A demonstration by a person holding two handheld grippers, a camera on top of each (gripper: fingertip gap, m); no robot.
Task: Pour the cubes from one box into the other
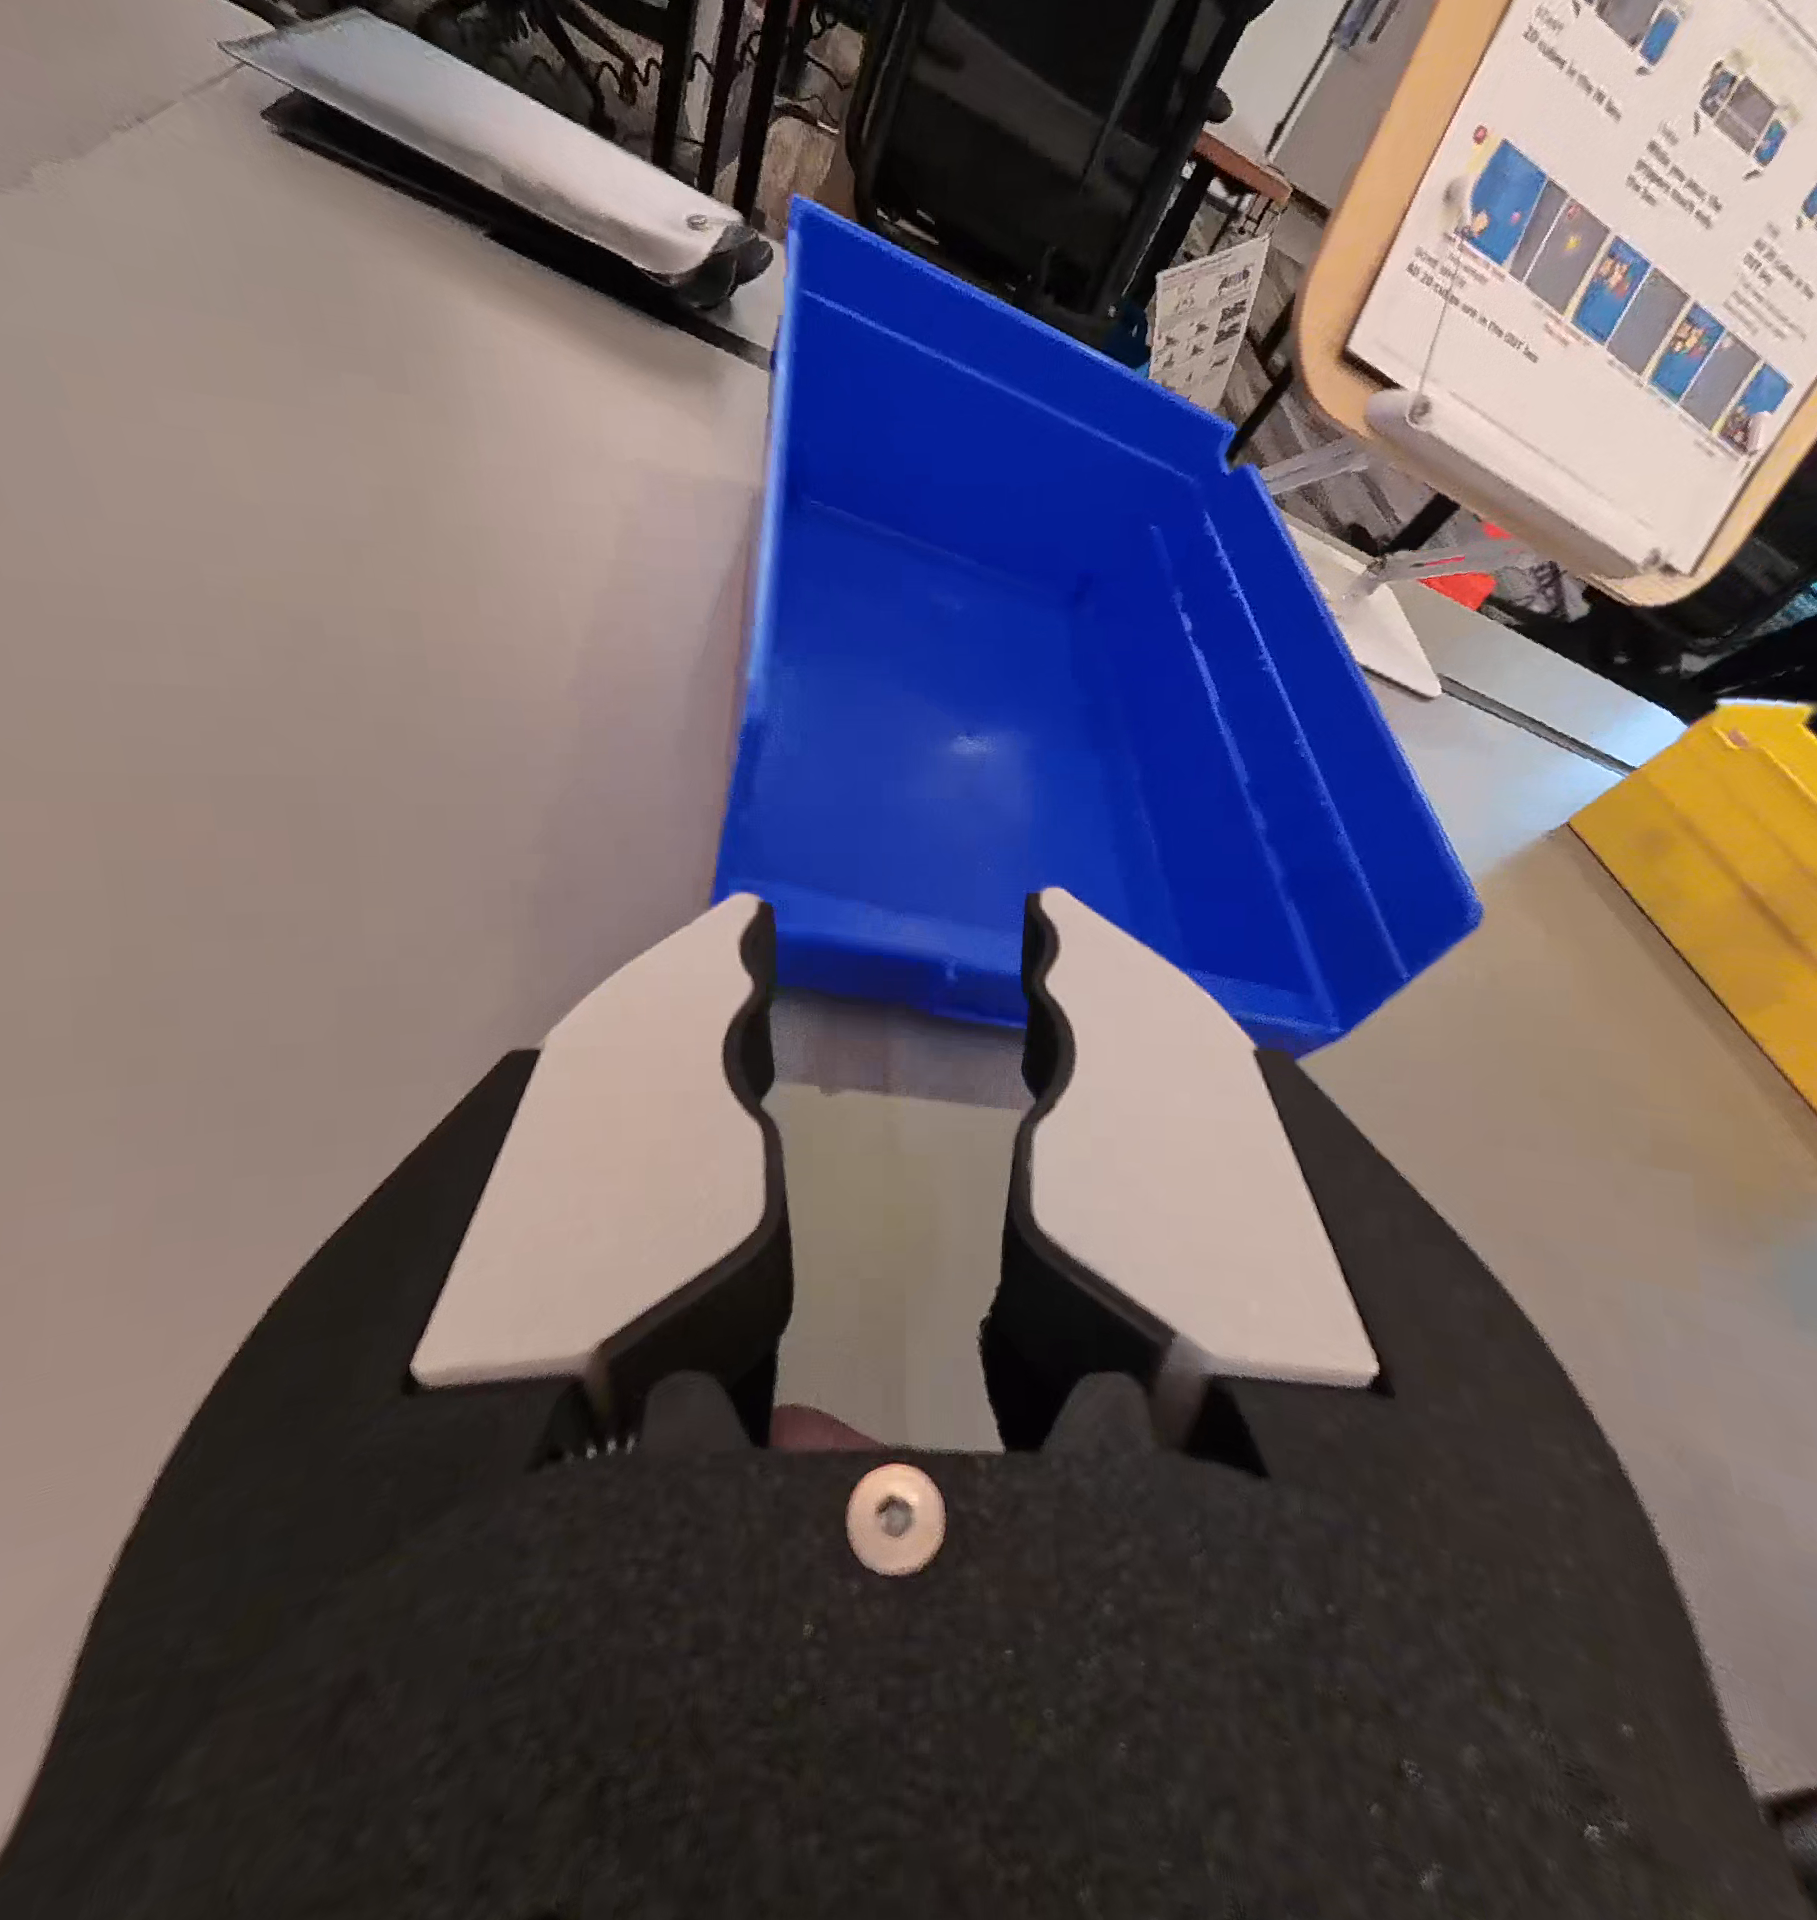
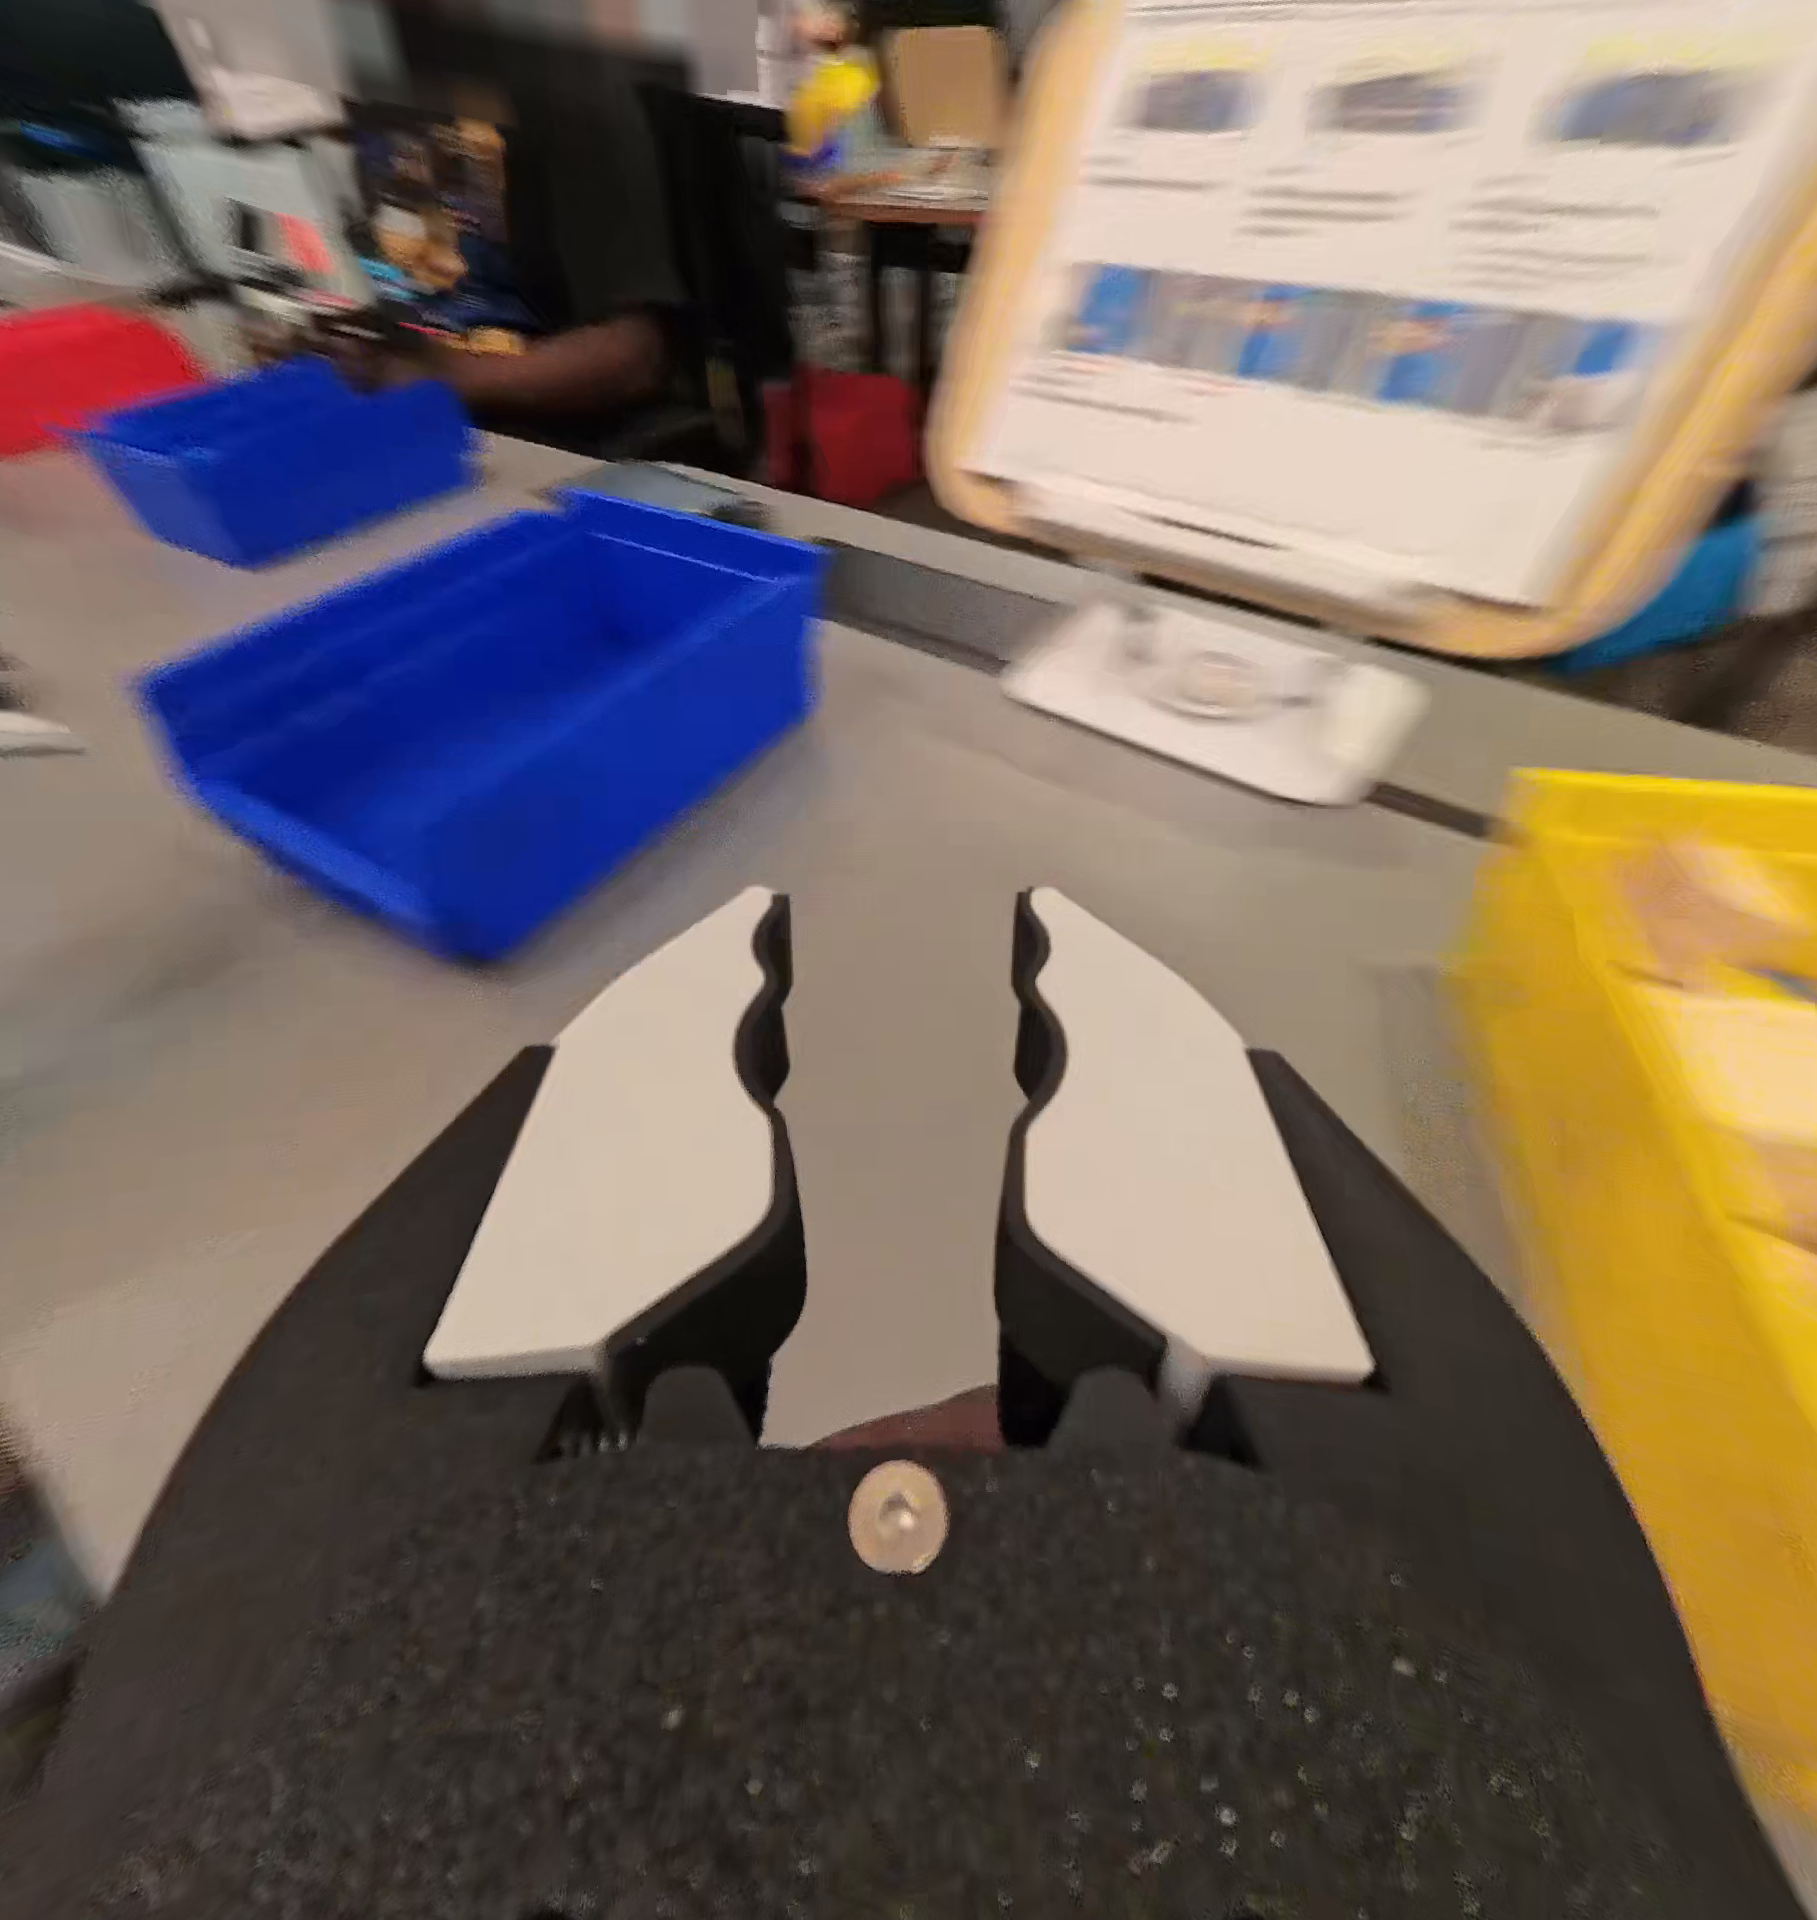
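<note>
Grey tabletop (image 1: 312, 727) runs back to its far edge, where a framed instruction board (image 2: 1403, 312) stands. On it an empty blue plastic bin (image 1: 987, 675) lies with its long axis running away from the left gripper (image 1: 899, 914), toward that edge. Beside it, well apart, sits the yellow plastic bin (image 2: 1662, 1195), its blurred contents probably the cubes. Pouring seems not begun: left gripper and right gripper (image 2: 899, 914) both gape, holding nothing.

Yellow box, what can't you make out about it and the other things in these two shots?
- Yellow box: contents smeared by motion blur in the right wrist view; the left wrist view shows only its outer wall, cut by the edge.
- Far blue box: inside hidden by its own wall.
- Red box: blurred, cut by the edge.
</note>
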